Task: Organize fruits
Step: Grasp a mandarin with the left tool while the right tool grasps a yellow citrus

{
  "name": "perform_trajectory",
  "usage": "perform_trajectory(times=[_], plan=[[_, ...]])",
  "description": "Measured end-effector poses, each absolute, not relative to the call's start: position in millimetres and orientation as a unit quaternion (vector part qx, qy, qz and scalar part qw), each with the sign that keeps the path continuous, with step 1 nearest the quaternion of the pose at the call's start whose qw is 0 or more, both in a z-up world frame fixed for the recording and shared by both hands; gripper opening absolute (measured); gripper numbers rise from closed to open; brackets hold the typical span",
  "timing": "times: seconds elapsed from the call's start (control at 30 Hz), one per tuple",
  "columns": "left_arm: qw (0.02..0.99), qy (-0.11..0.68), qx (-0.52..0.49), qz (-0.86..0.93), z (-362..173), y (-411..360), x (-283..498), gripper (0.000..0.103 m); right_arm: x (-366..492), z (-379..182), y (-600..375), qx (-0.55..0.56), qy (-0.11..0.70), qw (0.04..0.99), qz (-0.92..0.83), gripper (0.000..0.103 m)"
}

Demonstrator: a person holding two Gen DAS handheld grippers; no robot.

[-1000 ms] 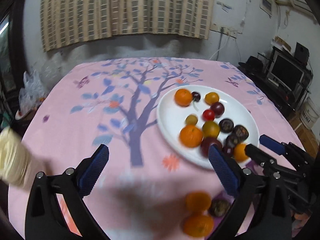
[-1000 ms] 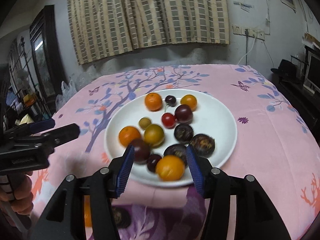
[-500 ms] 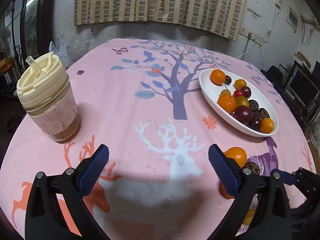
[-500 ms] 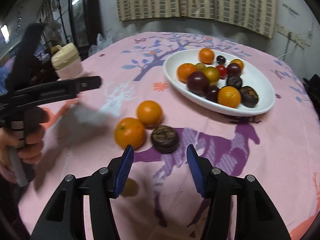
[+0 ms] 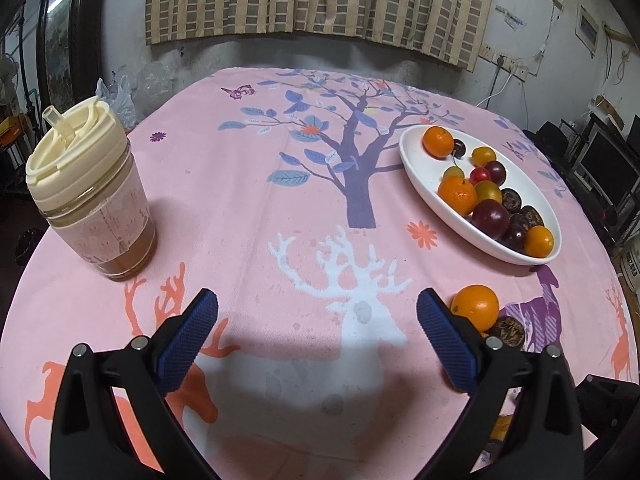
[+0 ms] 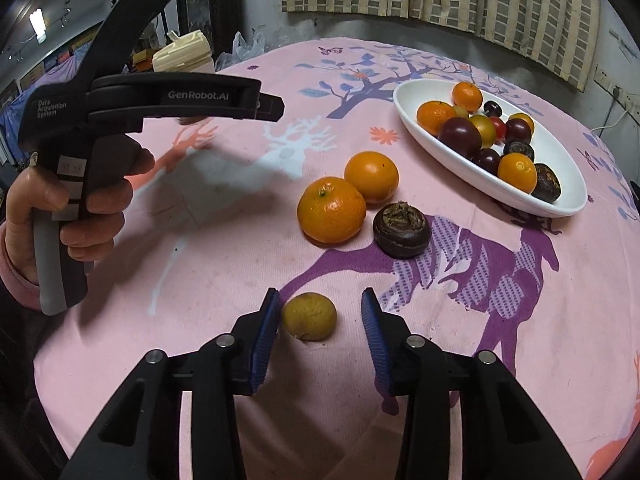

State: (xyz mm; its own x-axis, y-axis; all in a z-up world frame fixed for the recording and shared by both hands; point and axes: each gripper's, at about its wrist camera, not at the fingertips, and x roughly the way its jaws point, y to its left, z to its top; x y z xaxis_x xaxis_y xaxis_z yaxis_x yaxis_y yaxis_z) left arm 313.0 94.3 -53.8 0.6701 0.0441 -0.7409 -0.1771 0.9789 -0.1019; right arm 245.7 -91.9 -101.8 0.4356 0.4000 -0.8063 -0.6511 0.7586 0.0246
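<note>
A white oval plate (image 6: 408,110) (image 5: 412,156) holds several oranges, plums and dark fruits. Loose on the pink tablecloth lie two oranges (image 6: 331,209) (image 6: 371,176), a dark brown fruit (image 6: 401,230) and a small yellow-brown fruit (image 6: 309,316). My right gripper (image 6: 320,312) is open, and the small yellow-brown fruit sits between its fingertips, close to the left pad. My left gripper (image 5: 318,320) is open over bare cloth, with one orange (image 5: 475,307) just right of its right finger. In the right wrist view a hand grips the left gripper's handle (image 6: 76,184).
A lidded cup with a brown and pink drink (image 5: 90,196) stands at the table's left edge. The round table (image 5: 280,200) drops off on all sides. Shelves and screens fill the room at right, a curtain hangs behind.
Both grippers pulled back from the plate toward the near table edge. The loose fruits came into view, and the small yellow-brown fruit now lies between the right gripper's fingers.
</note>
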Motion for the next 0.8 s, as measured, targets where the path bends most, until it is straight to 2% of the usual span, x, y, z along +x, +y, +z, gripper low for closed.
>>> perform_trajectory(times=[0.07,0.2,0.43,0.7,0.73,0.77,0.8], plan=[[0.91,0.401,-0.084,0.061,-53.6,94.9,312.5,0.098,246.1,-103.9,-91.3,-0.151,0.43,0.832,0.315,0.04],[0.911,0.398,-0.082,0.063,-53.7,94.9,312.2,0.098,242.0,-106.7,-87.3,-0.165,0.428,0.827,0.326,0.027],[0.911,0.404,-0.083,0.019,-55.8,85.5,311.7,0.098,250.9,-93.2,-104.1,-0.108,0.409,0.856,0.298,0.027],[0.913,0.398,0.022,-0.088,-61.8,25.7,299.6,0.097,261.4,-71.9,-142.1,-0.009,0.373,0.896,0.241,0.027],[0.911,0.397,0.037,-0.105,-63.5,17.2,297.0,0.093,260.5,-71.6,-144.6,-0.007,0.372,0.896,0.241,0.027],[0.909,0.397,0.051,-0.117,-65.1,11.0,295.0,0.083,260.5,-71.7,-145.5,-0.007,0.373,0.896,0.242,0.027],[0.906,0.399,0.061,-0.127,-67.1,5.1,294.4,0.078,260.2,-71.8,-145.7,-0.007,0.373,0.896,0.241,0.027]])
